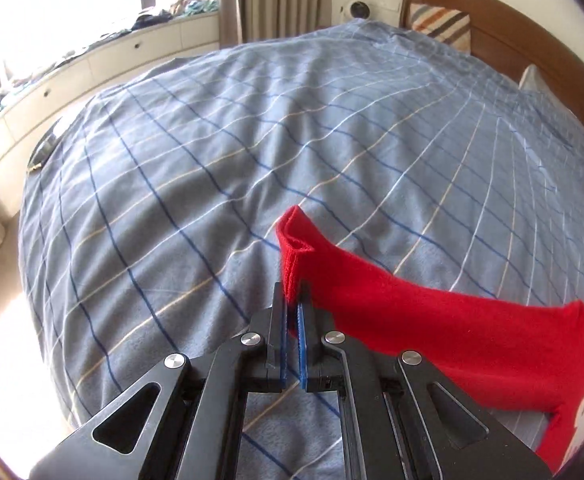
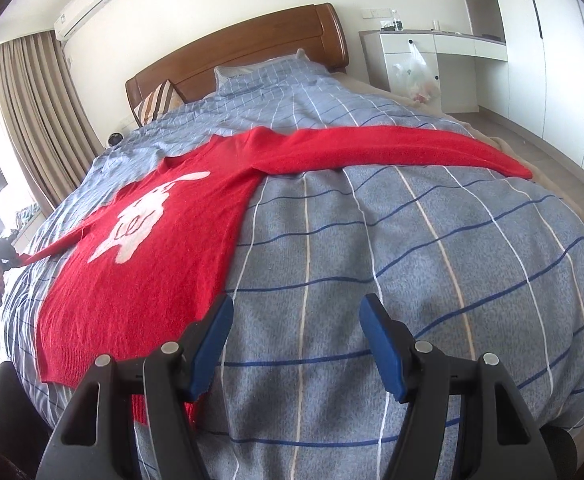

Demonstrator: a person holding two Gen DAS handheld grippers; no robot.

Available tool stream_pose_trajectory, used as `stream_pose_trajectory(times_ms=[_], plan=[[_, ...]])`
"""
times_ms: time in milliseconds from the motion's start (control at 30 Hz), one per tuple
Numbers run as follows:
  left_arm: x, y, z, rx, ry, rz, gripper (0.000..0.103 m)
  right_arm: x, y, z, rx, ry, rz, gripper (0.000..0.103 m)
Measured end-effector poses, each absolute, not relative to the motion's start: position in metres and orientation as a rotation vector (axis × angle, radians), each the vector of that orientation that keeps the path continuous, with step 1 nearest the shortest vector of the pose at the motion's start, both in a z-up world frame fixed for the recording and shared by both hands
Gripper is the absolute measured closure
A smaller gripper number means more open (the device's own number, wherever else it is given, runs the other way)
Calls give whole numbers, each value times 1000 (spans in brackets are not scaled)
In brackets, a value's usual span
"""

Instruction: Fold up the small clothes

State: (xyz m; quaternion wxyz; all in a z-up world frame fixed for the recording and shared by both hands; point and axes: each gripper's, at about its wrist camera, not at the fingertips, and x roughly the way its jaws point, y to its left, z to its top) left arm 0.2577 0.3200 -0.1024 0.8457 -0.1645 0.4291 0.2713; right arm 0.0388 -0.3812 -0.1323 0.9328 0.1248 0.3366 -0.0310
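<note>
A small red sweater (image 2: 140,264) with a white rabbit figure lies flat on the blue checked bed cover (image 2: 411,240). Its right sleeve (image 2: 391,148) stretches out across the bed. My left gripper (image 1: 293,300) is shut on the cuff of the left sleeve (image 1: 411,312) and holds it just above the cover; it also shows far left in the right wrist view (image 2: 8,258). My right gripper (image 2: 293,320) is open and empty, above the cover beside the sweater's bottom right corner.
A wooden headboard (image 2: 252,36) and striped pillow (image 2: 160,102) are at the bed's far end. A window bench (image 1: 92,60) with clothes runs along the left. A white desk (image 2: 431,52) with a plastic bag and wardrobes stand at right.
</note>
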Motion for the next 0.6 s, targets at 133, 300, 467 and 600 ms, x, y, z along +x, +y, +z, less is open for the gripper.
stream_pose_trajectory(times_ms=[133,300,467,600], plan=[[260,319,-134,-346,962,581,101,41,-377,-135,234,698,-68,38],[254,328,-150,-430,937,554,101,41,-375,-137,221,703,-84,38],[248,335,-157,-471,896,511,100,42,-376,-138,221,707,-104,38],[246,335,-158,-475,883,501,99,41,-373,-137,206,698,-108,38]])
